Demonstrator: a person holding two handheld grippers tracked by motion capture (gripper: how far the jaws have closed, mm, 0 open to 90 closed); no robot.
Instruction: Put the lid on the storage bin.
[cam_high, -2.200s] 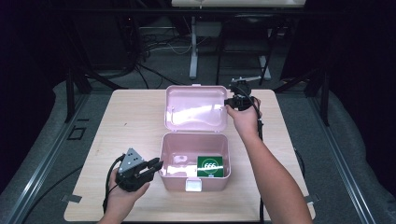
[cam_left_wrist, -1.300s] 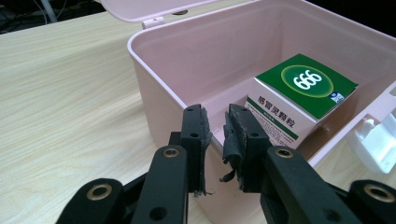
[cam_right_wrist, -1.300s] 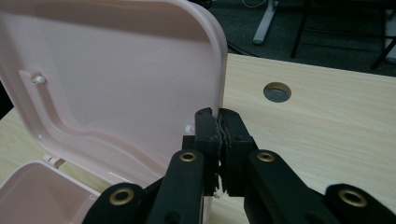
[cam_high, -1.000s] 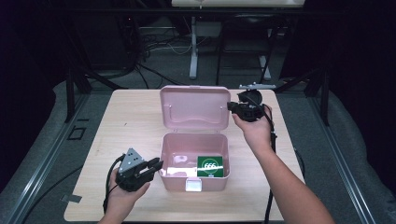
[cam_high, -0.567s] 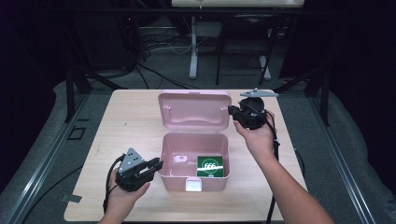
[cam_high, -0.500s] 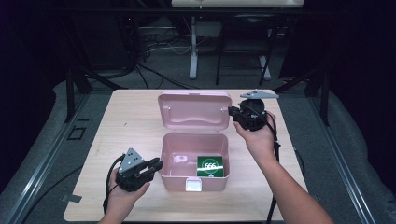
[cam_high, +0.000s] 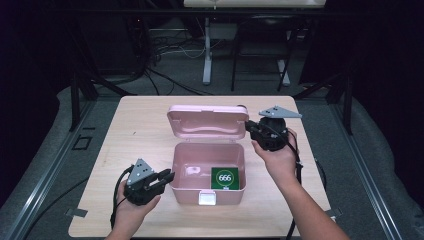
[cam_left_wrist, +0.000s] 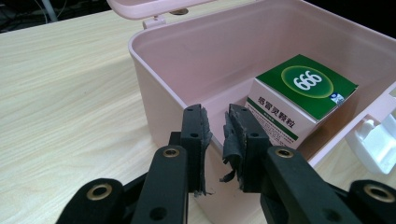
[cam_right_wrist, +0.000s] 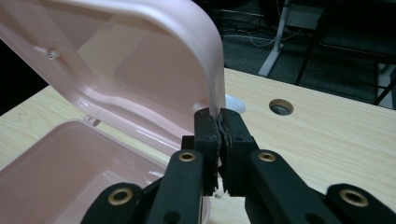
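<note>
Since the earlier high view, your right gripper (cam_high: 254, 131) has carried the lid (cam_high: 207, 120) over from leaning back toward the far edge, so it now tips forward over the open box (cam_high: 207, 172) at the centre of the frame. Your left hand has not shifted.

The table (cam_high: 140, 125) is the biggest thing here, pale wood, with the pink box sitting lower centre on it. The box looks like thin moulded plastic: light, fairly stiff, smooth enough to slide on the wood if pushed sideways. Its lid swings on a rear hinge and will likely flex a little at the corners, so guide it rather than force it.

In the right gripper view your jaws are pressed together on the lid's rim at its rounded corner (cam_right_wrist: 212, 70); that edge is a good hold, since the lip gives the pads something to bite. Your left gripper (cam_left_wrist: 216, 140) sits at the lower left of the high view, its jaws drawn close over the box's near left wall (cam_left_wrist: 154, 79), steadying it; whether the pads truly press the wall I cannot tell.

Inside, at the right of the box, lies a small green carton (cam_high: 223, 178) marked 666, light cardboard, easily crushed. The white latch (cam_high: 207, 199) is on the front wall, bottom centre.
</note>
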